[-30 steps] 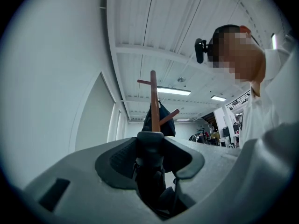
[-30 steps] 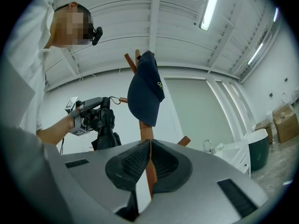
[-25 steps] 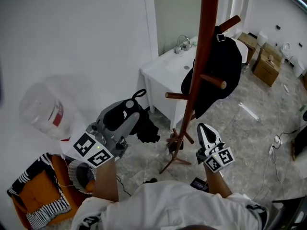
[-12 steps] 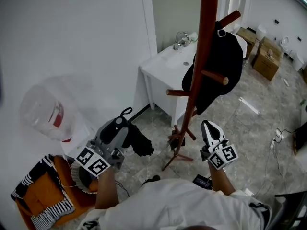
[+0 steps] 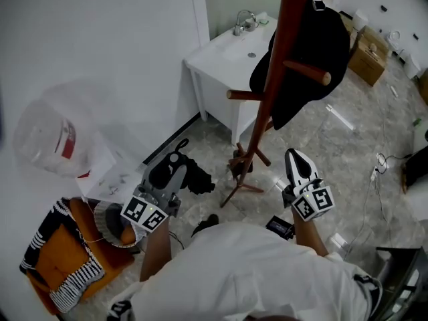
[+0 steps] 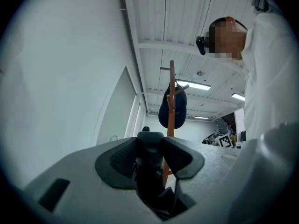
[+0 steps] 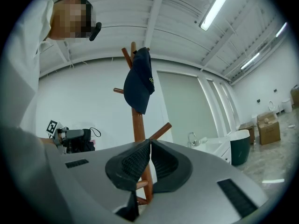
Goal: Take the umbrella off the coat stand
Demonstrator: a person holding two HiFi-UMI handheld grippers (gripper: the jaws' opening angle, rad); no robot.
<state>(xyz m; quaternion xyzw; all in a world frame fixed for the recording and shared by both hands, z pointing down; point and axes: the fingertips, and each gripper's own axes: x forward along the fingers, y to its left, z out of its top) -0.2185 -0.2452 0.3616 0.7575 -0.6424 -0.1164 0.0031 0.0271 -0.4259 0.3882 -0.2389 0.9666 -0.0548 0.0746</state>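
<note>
The red-brown wooden coat stand (image 5: 281,65) rises in the middle of the head view, with a dark cap (image 5: 314,52) hanging on a peg. My left gripper (image 5: 175,169) is low and to the left of the stand's base, shut on the handle of a folded black umbrella (image 5: 199,179) that is off the pegs. In the left gripper view the black handle (image 6: 149,148) fills the gap between the pads, with the stand (image 6: 171,92) behind. My right gripper (image 5: 297,159), right of the stand, is shut and empty; its pads (image 7: 140,160) meet.
A white sink cabinet (image 5: 231,52) stands behind the stand by the wall. A clear plastic bag (image 5: 50,139) and an orange and striped cloth bundle (image 5: 60,263) lie at the left. Cardboard boxes (image 5: 371,52) and cables (image 5: 381,162) are on the tiled floor at the right.
My left gripper has sunk lower with the umbrella in it, down toward the floor left of the stand. The right gripper has shifted only slightly.
</note>
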